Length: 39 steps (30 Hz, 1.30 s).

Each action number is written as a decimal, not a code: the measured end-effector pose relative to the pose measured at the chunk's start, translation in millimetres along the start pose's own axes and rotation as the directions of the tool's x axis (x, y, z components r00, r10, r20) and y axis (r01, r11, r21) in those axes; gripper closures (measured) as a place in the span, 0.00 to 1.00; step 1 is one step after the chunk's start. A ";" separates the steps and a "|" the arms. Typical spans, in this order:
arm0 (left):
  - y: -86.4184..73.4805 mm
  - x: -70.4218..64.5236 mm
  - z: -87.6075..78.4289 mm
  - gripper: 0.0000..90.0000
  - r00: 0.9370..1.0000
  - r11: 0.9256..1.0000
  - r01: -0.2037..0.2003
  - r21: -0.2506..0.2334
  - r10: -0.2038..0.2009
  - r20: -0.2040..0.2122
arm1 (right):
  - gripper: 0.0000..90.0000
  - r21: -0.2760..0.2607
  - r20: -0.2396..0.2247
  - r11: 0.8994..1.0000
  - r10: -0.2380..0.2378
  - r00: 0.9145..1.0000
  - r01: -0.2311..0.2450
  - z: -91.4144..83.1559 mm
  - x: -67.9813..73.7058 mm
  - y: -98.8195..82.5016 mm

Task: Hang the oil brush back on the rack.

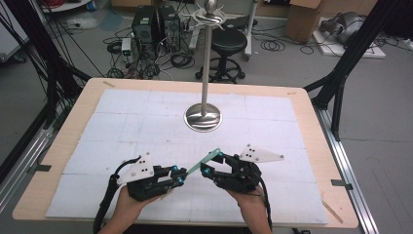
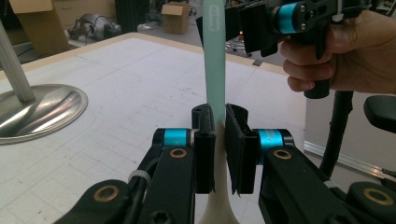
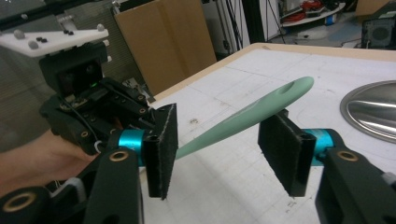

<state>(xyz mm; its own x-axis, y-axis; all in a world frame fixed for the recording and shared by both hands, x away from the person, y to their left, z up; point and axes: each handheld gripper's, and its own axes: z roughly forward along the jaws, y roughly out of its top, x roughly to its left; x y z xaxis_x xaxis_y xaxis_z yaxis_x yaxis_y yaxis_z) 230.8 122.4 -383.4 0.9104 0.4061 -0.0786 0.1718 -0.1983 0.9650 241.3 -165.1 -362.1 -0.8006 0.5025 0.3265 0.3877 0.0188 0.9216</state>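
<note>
A mint-green utensil handle (image 1: 203, 161) slants up to the right above the white mat. My left gripper (image 1: 181, 176) is shut on its lower part. In the left gripper view the handle (image 2: 215, 60) rises straight out of the closed pads, and my left gripper (image 2: 218, 122) clamps it where it turns cream. My right gripper (image 1: 210, 164) stands open around the handle's upper end. In the right gripper view the handle (image 3: 261, 109) crosses the wide gap of my right gripper (image 3: 224, 135), close to the right-hand pad (image 3: 280, 149).
A metal stand with a round base (image 1: 203, 117) and a tall pole (image 1: 206, 63) stands mid-table beyond both grippers. The white mat (image 1: 122, 122) covers the wooden table (image 1: 78, 112). A stool, computers and cables sit on the floor beyond.
</note>
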 end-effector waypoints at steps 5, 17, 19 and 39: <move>0.9 -1.1 0.5 0.91 1.000 1.000 -0.006 0.001 0.006 -0.005 | 0.64 0.006 0.005 1.000 0.017 1.000 -0.017 1.5 -0.3 2.5; -0.1 -4.4 2.7 0.91 0.999 0.999 -0.032 -0.005 0.032 -0.014 | 0.78 -0.009 -0.039 0.996 0.084 0.996 -0.085 0.4 -3.1 4.0; 0.0 -4.3 2.8 0.91 0.999 0.999 -0.032 -0.006 0.032 -0.013 | 0.78 -0.010 -0.052 0.995 0.098 0.994 -0.099 -0.1 -3.5 4.4; -0.3 -5.1 6.2 0.90 0.999 1.000 -0.023 -0.017 0.024 0.044 | 0.92 -0.019 -0.145 0.997 0.077 0.986 -0.080 -1.2 3.3 13.8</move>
<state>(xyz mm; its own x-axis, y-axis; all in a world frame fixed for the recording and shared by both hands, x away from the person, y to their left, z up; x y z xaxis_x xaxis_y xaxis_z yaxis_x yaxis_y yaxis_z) 228.4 114.8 -384.9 0.9301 0.3611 -0.0664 0.1442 -0.1929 0.9706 243.5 -164.2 -348.0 -0.8261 0.3719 0.4233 0.4421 -0.0378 0.8961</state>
